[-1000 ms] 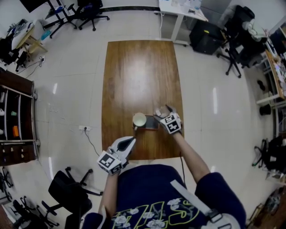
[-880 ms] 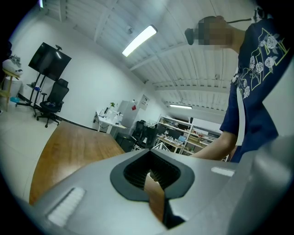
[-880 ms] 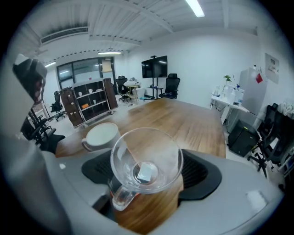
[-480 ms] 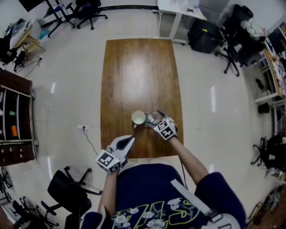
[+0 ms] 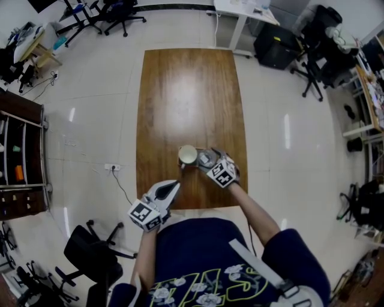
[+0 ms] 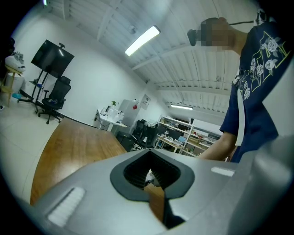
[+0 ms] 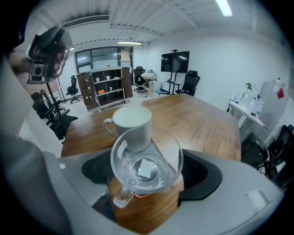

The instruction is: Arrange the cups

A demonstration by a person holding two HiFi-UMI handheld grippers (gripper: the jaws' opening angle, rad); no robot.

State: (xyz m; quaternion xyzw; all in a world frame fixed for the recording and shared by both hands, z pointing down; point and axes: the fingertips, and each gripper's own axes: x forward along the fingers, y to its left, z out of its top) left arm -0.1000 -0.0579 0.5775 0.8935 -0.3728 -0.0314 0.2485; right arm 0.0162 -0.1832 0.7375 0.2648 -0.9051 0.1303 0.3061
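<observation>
A white mug (image 5: 187, 156) stands on the wooden table (image 5: 186, 90) near its front end, handle turned to the left in the right gripper view. Right beside it is a clear glass cup (image 7: 149, 181) with a handle. My right gripper (image 7: 147, 167) is shut on its sides, and the white mug (image 7: 132, 124) shows just beyond its rim. In the head view the glass cup (image 5: 207, 158) sits in the right gripper (image 5: 210, 160). My left gripper (image 5: 174, 187) is shut and empty. It hovers at the table's front left edge, away from both cups.
The long table (image 7: 206, 124) stretches away bare beyond the cups. Office chairs (image 5: 90, 258), a dark shelf unit (image 5: 21, 162) and a white desk (image 5: 243, 15) stand on the floor around it. The left gripper (image 6: 151, 176) points level along the table (image 6: 69, 142).
My right gripper has drawn back toward me and a little to the left, ending close beside the white mug with the glass cup between its jaws. The left gripper has stayed put.
</observation>
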